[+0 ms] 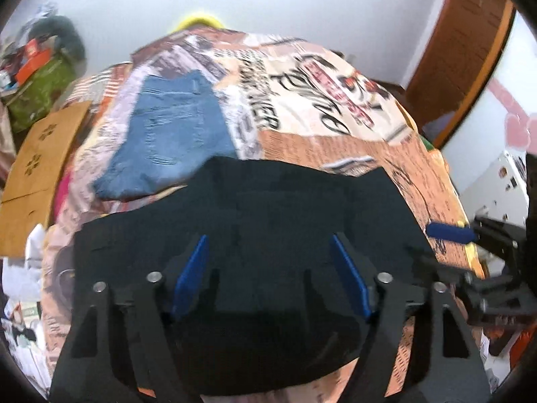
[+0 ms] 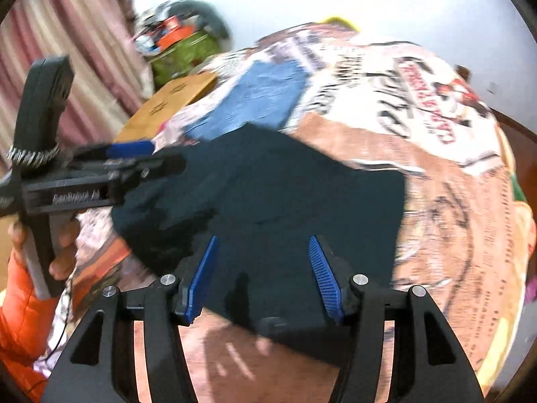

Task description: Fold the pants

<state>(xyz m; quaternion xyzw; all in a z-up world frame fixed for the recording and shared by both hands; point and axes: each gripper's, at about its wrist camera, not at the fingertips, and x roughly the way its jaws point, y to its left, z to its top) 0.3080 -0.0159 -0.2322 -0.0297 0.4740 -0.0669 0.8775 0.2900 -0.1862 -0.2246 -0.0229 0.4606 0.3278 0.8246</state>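
Dark pants (image 1: 268,221) lie folded flat on a printed bedspread (image 1: 319,100); they also show in the right wrist view (image 2: 285,194). My left gripper (image 1: 268,245) is open and empty, hovering over the near part of the pants. My right gripper (image 2: 263,245) is open and empty, above the pants' near edge. The right gripper shows at the right edge of the left wrist view (image 1: 449,231). The left gripper, held in a hand, shows at the left of the right wrist view (image 2: 134,149).
Folded blue jeans (image 1: 171,134) lie on the bed beyond the dark pants. A cardboard box (image 1: 37,158) stands left of the bed. A cluttered pile with a green bag (image 1: 43,87) sits at the far left. A wooden door (image 1: 466,43) is at the right.
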